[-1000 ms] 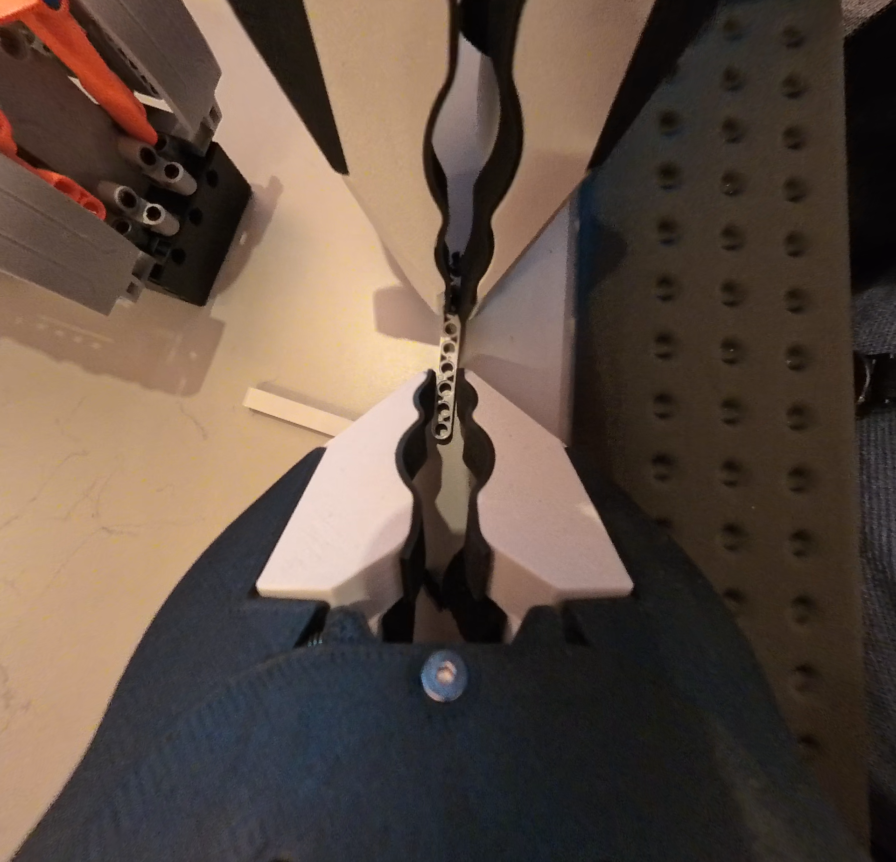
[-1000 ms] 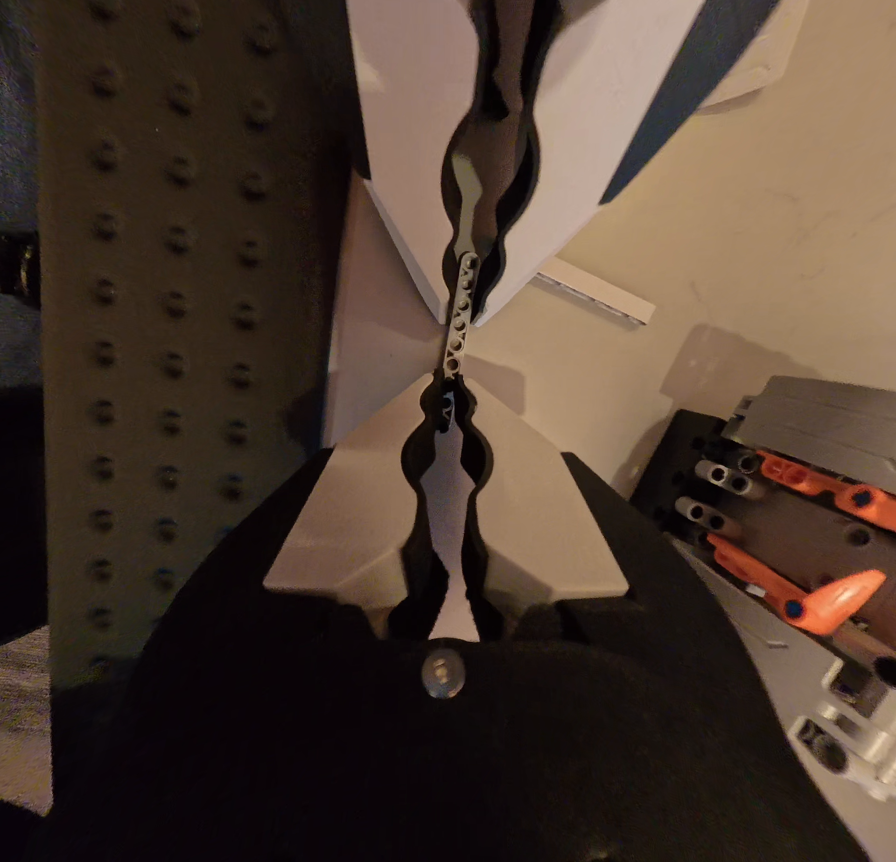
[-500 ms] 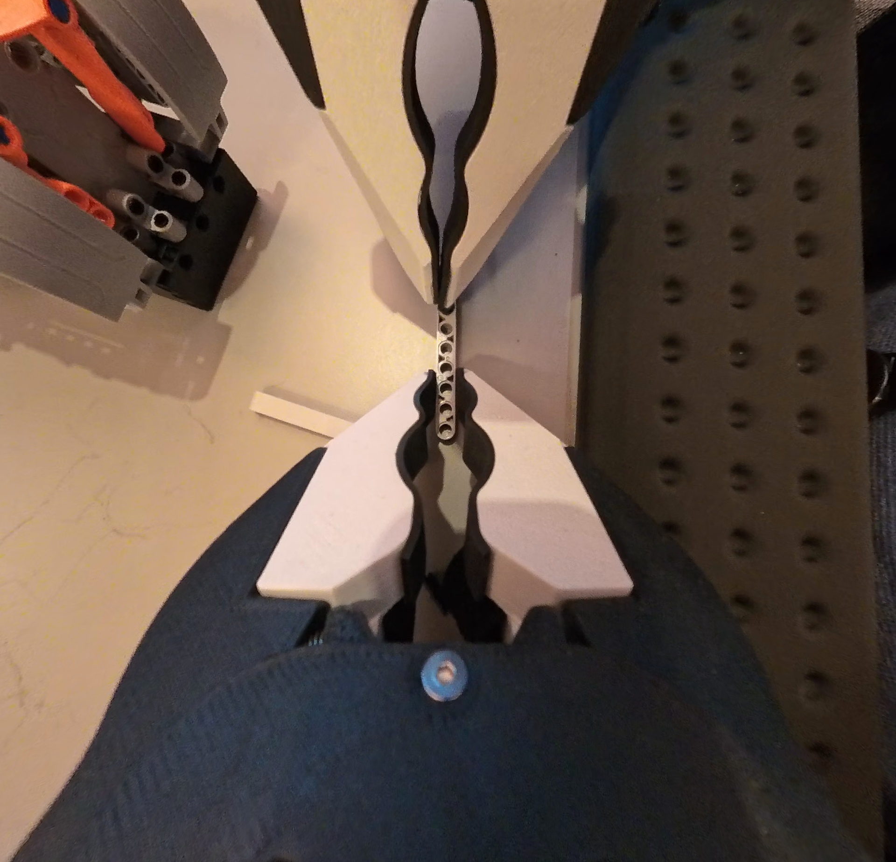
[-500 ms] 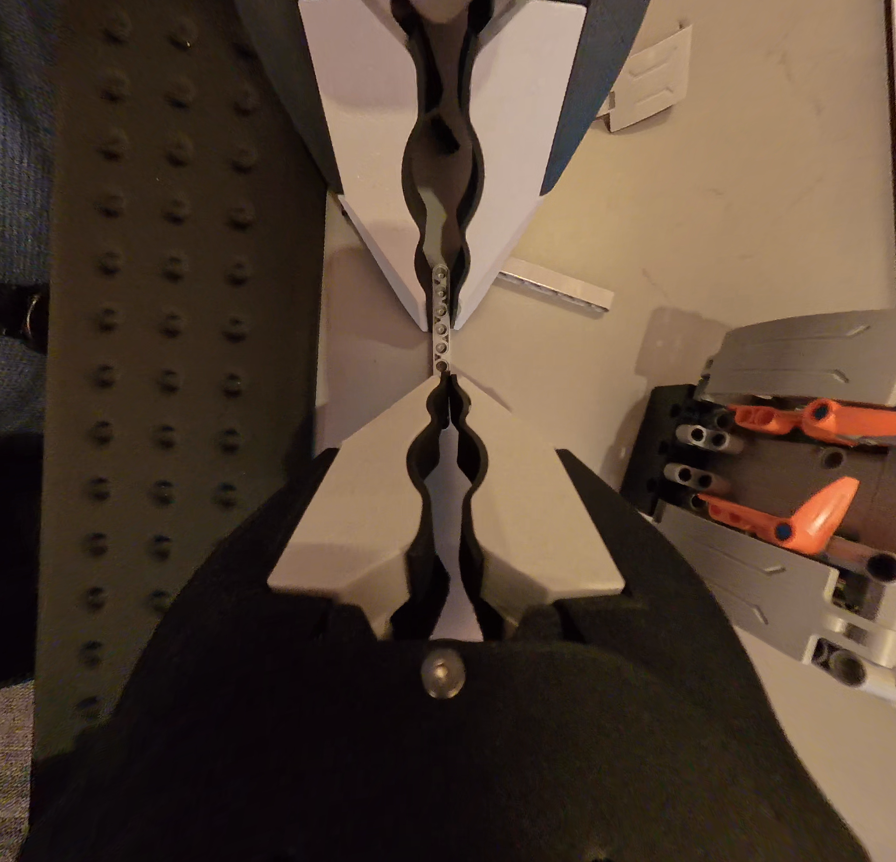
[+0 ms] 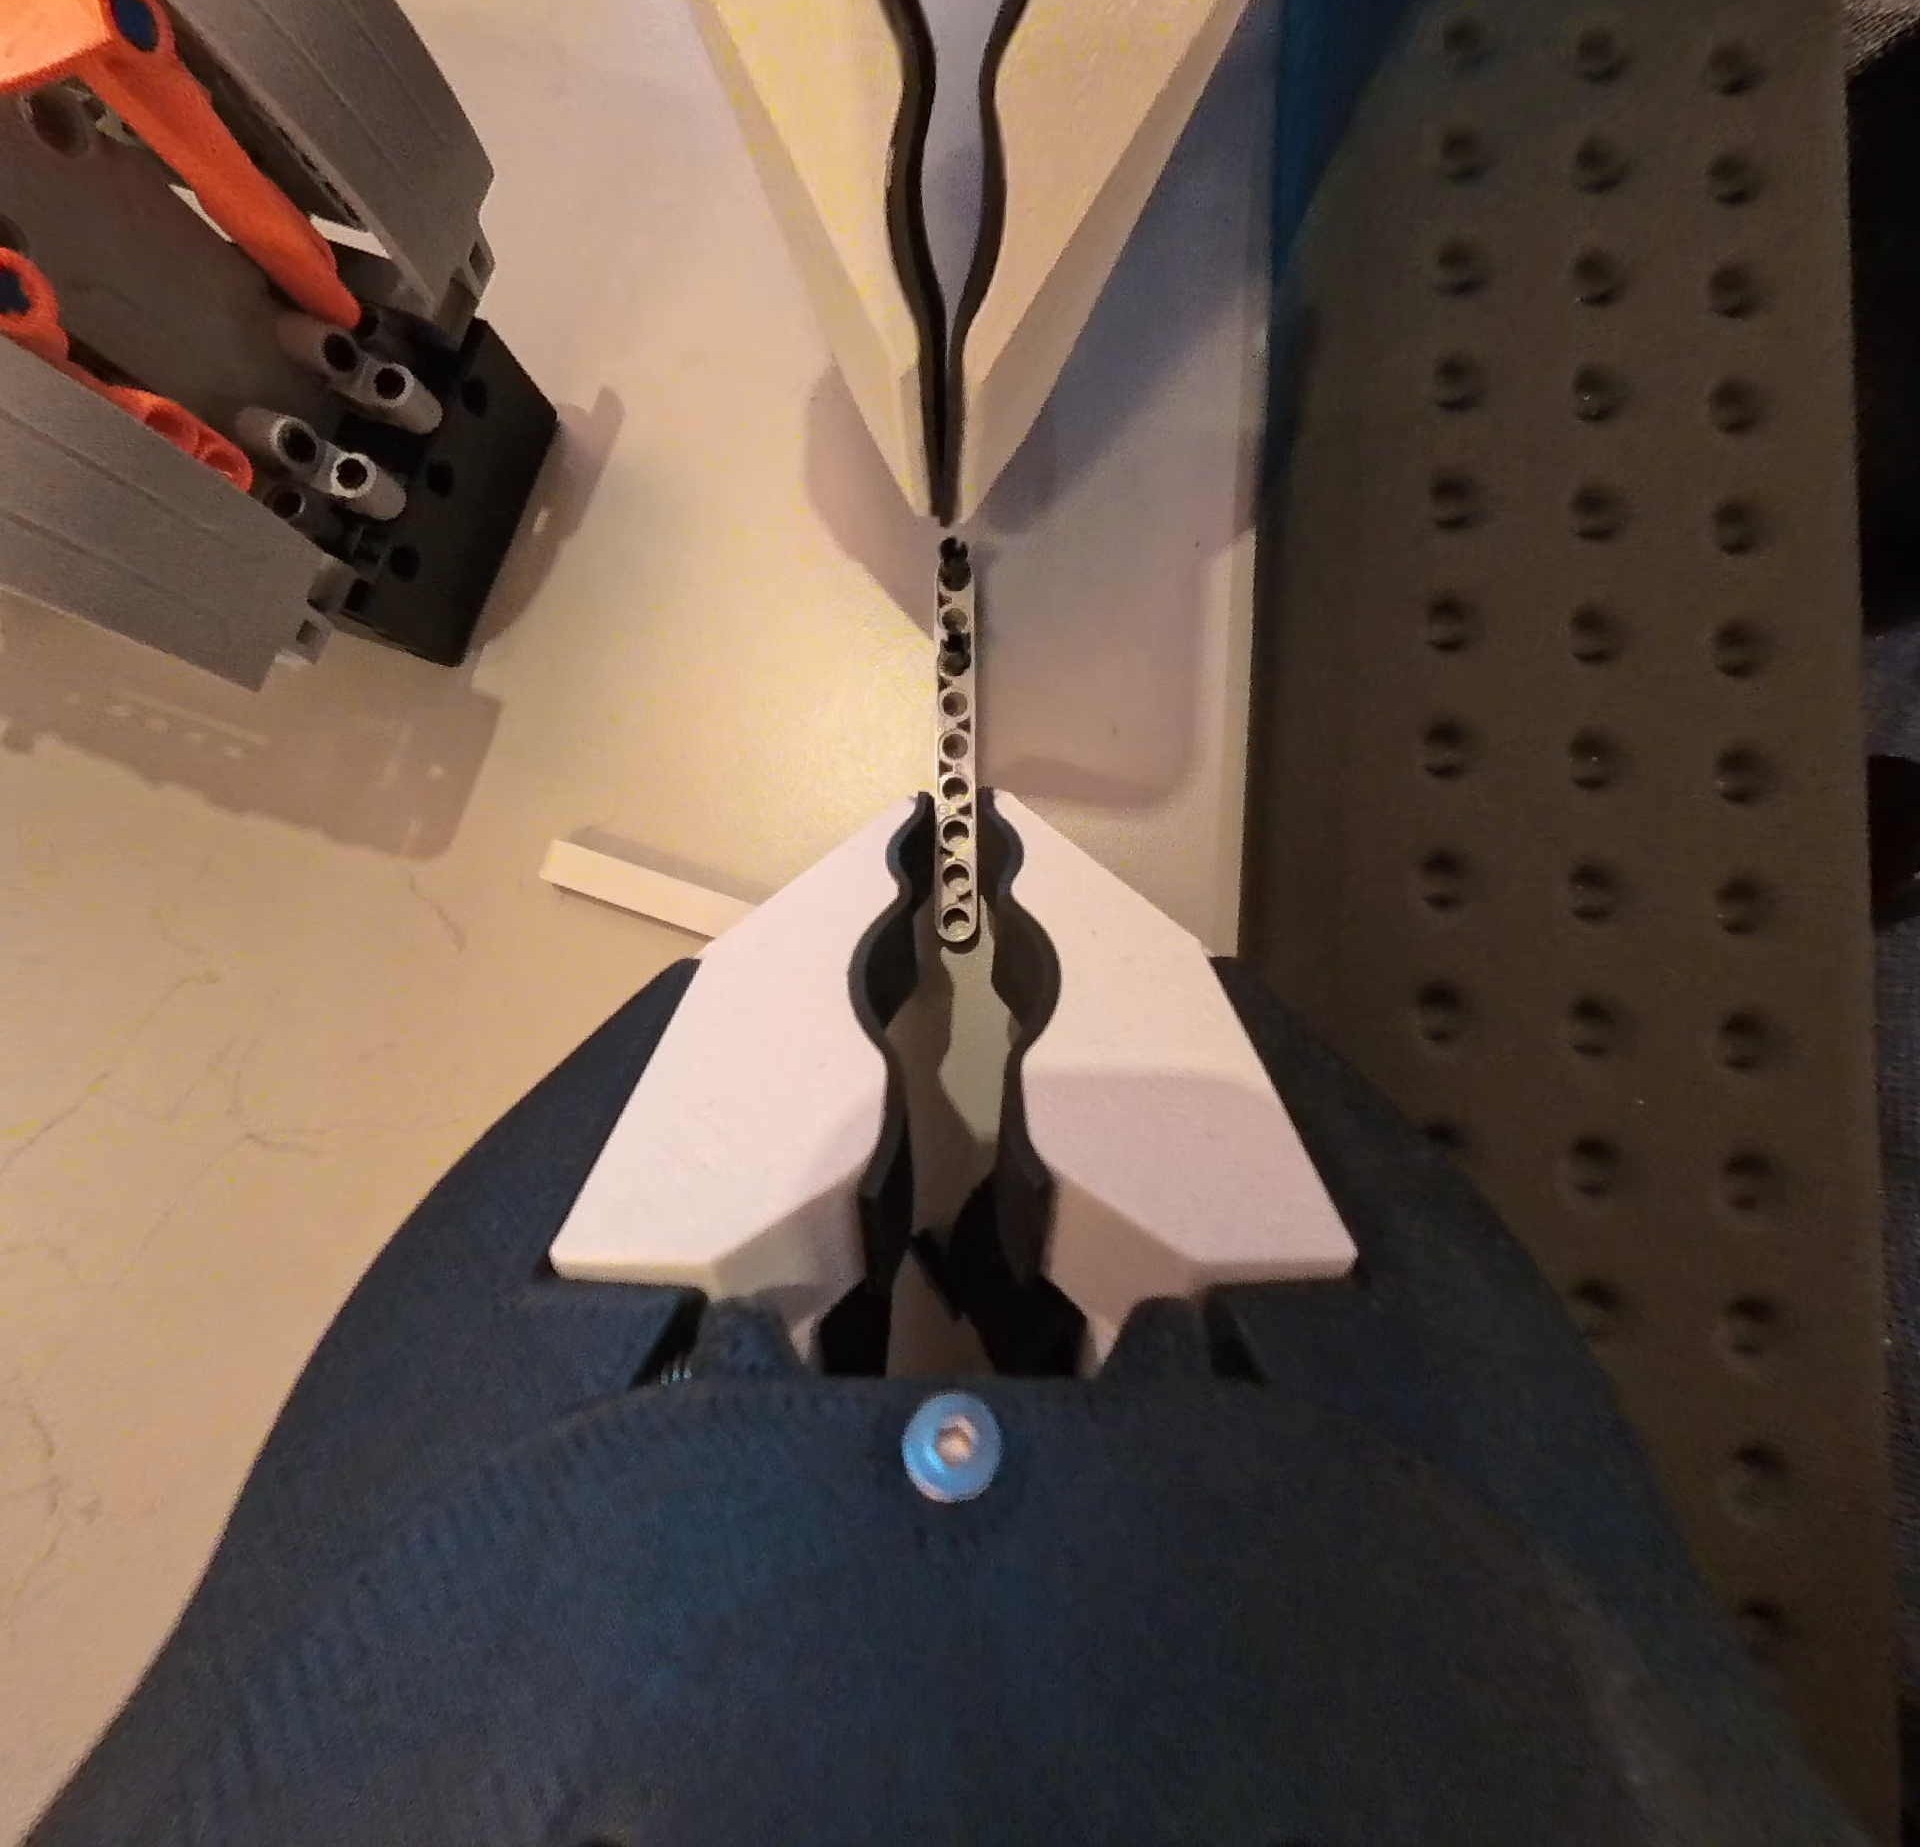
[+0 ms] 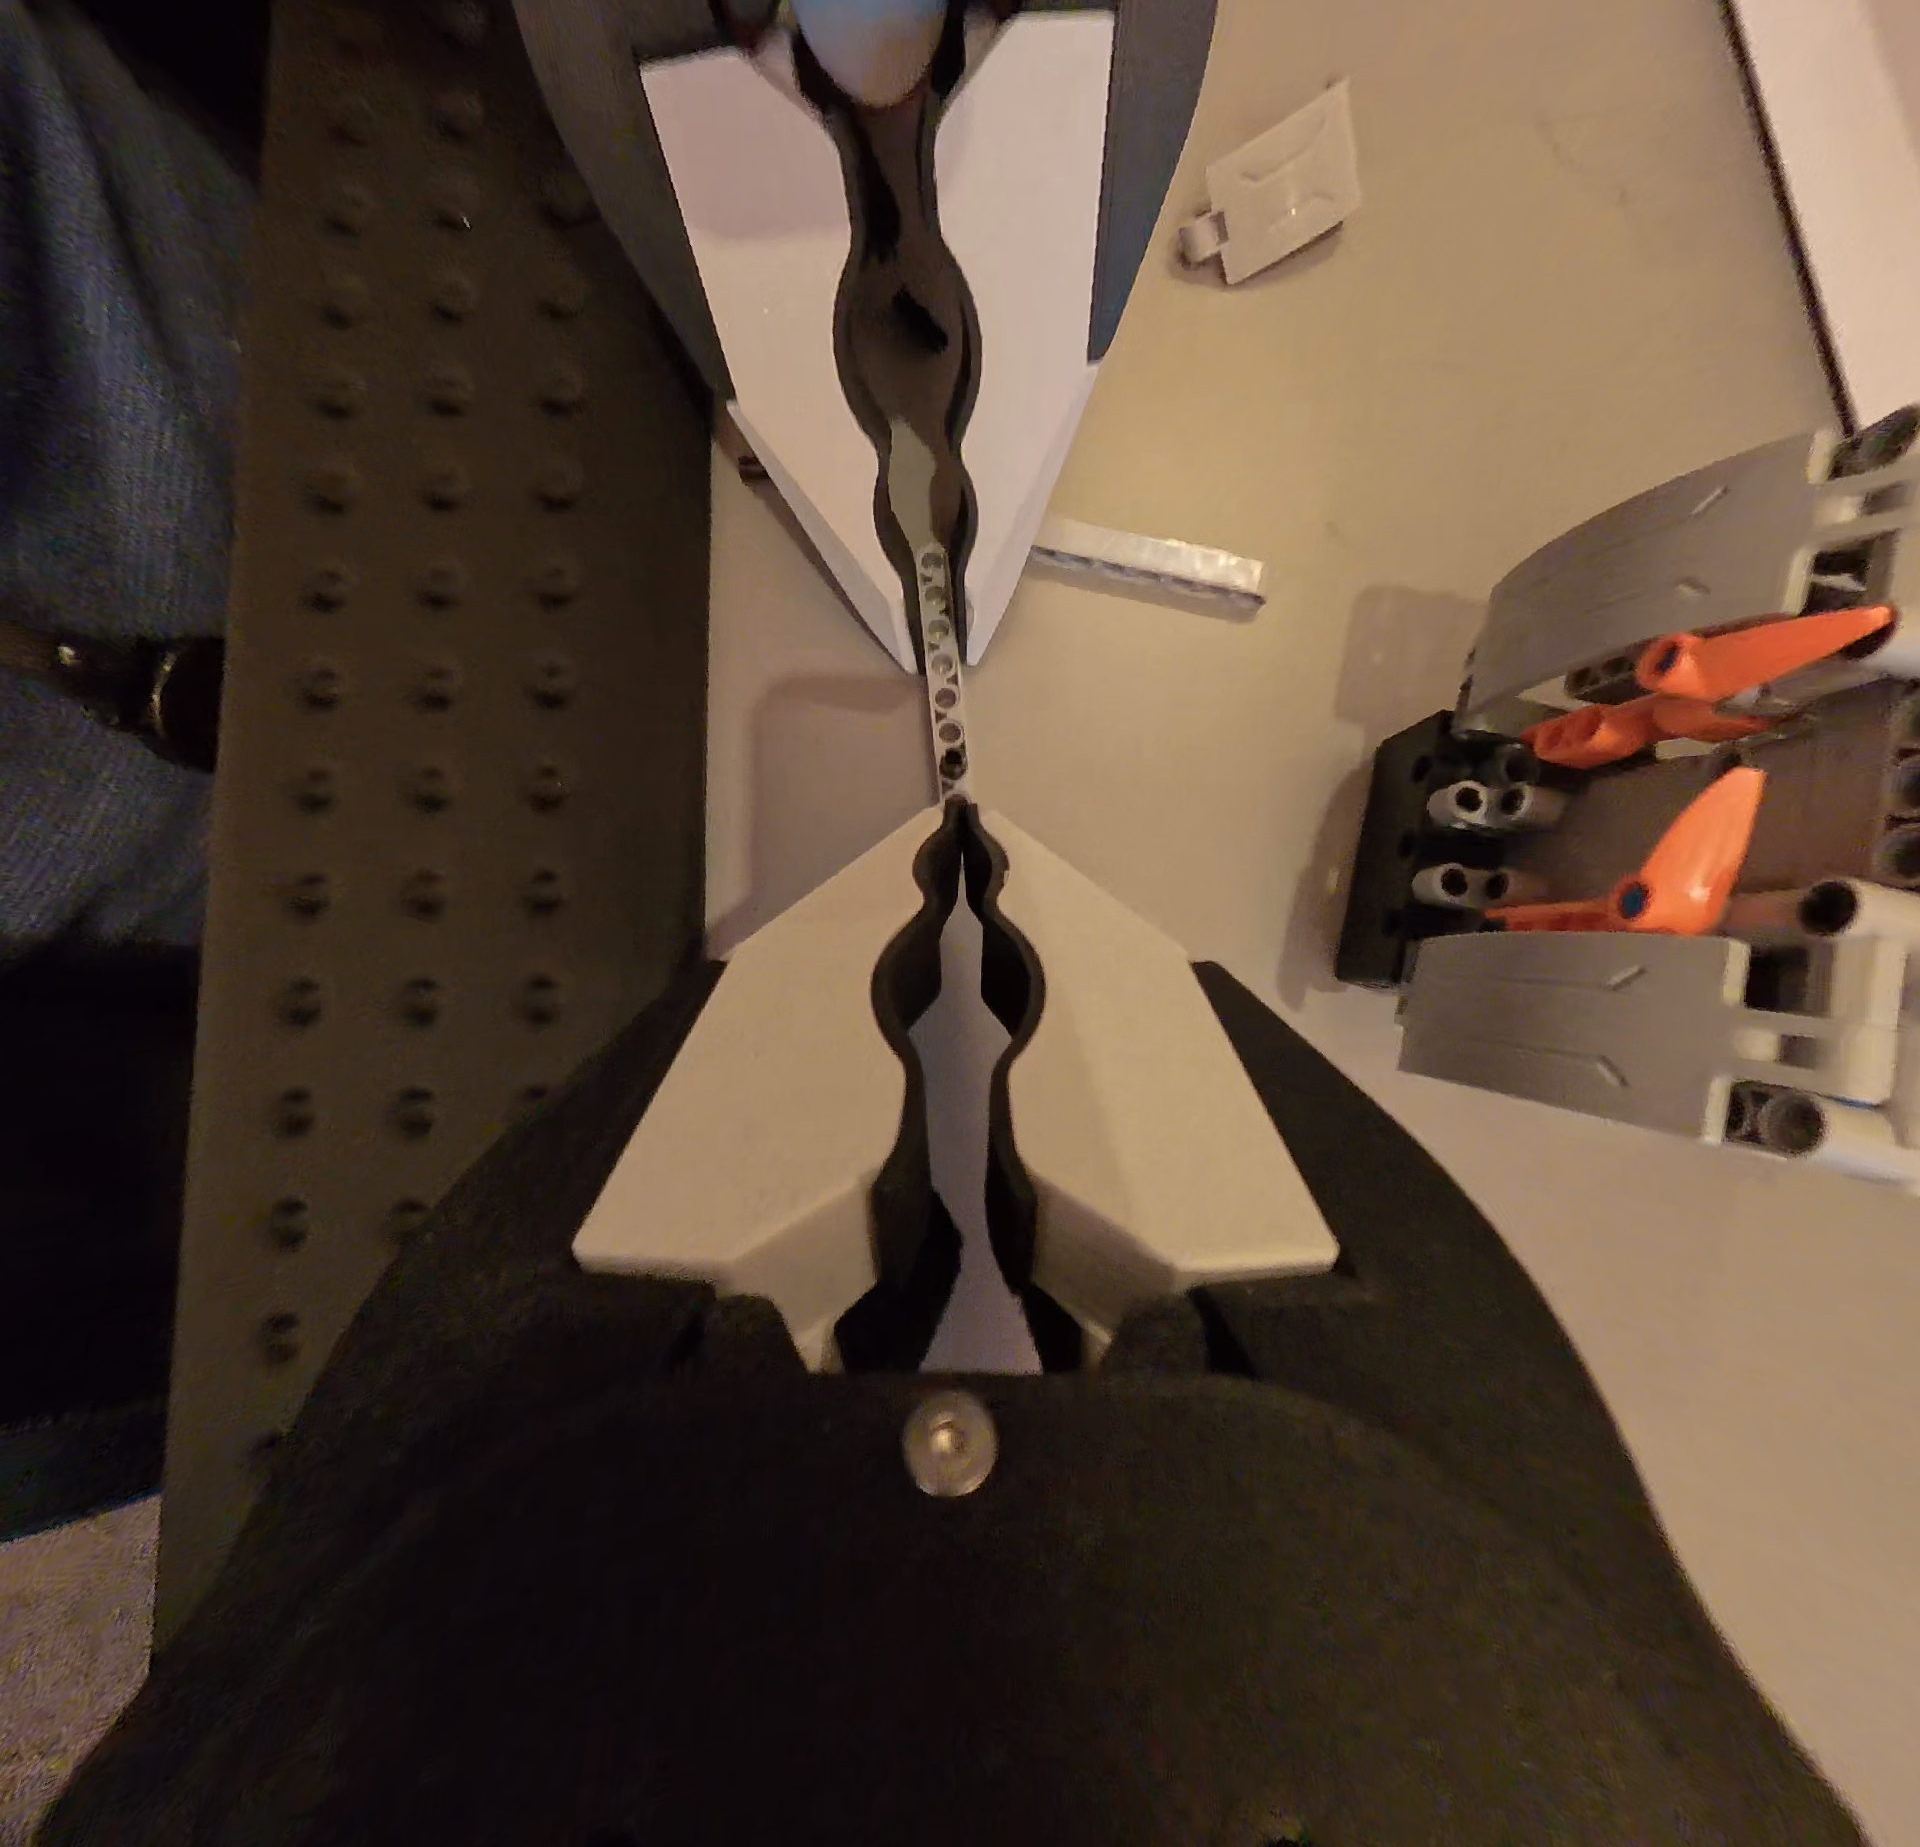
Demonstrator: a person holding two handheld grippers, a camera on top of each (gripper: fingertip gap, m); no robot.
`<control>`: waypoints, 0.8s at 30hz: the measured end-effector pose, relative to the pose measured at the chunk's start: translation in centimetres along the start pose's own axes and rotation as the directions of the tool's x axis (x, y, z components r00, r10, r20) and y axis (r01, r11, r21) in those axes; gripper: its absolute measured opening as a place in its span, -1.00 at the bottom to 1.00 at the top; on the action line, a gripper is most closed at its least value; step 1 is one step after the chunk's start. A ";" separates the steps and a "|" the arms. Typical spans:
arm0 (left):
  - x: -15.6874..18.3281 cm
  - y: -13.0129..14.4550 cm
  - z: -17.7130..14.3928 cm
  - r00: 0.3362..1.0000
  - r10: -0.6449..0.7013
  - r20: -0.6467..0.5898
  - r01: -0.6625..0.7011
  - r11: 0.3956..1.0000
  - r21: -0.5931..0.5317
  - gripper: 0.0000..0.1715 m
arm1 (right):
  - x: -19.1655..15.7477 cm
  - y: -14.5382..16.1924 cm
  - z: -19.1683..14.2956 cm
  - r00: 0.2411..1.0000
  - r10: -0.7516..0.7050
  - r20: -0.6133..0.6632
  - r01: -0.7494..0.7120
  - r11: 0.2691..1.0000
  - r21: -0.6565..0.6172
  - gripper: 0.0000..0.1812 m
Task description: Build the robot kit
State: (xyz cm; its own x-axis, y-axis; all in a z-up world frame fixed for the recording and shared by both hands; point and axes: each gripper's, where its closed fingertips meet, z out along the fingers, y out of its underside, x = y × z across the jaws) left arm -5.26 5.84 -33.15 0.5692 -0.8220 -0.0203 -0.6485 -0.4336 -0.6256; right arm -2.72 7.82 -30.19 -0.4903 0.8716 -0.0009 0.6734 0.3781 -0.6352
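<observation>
While the left gripper (image 5: 958,808) is clamped on one end of a thin grey holed beam (image 5: 956,727), the right gripper (image 6: 958,812), jaws together and seemingly holding nothing, sits just off the beam's far end over the beige table (image 5: 260,966), with a grey-and-orange brick model (image 5: 208,343) and a studded dark board (image 5: 1558,654) to either side.

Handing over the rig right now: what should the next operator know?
Left gripper: jaws shut on the grey holed beam, whose far end sticks out forward.
Right gripper: jaws shut, apparently empty, tips just off the beam's far end.
What look like two black pins sit in the beam's far holes.
The grey-and-orange brick model stands to one side, apart from both grippers; the dark studded baseplate lies on the other side.
</observation>
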 end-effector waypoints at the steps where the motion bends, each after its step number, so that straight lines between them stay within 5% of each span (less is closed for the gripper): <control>1: 0.0 0.0 0.0 1.000 0.000 -0.001 0.000 1.000 0.000 -0.94 | 0.0 0.3 0.1 1.000 -0.006 -0.005 0.006 1.000 -0.019 -1.00; 18: 0.0 0.0 0.1 1.000 -0.001 -0.002 0.001 1.000 -0.004 -0.94 | 0.1 1.5 1.0 0.999 -0.049 -0.005 0.047 0.973 -0.226 -1.00; 24: -0.4 -0.1 0.2 1.000 -0.015 0.022 0.015 1.000 0.004 -0.94 | 1.0 0.3 0.4 0.999 -0.006 -0.034 0.002 0.992 -0.124 -0.99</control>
State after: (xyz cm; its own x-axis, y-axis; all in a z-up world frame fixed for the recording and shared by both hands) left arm -5.31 6.29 -33.24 0.5895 -0.8073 -0.0278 -0.6378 -0.4440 -0.6293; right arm -3.22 8.71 -30.71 -0.4755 0.8792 0.0292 0.7360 0.4158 -0.5342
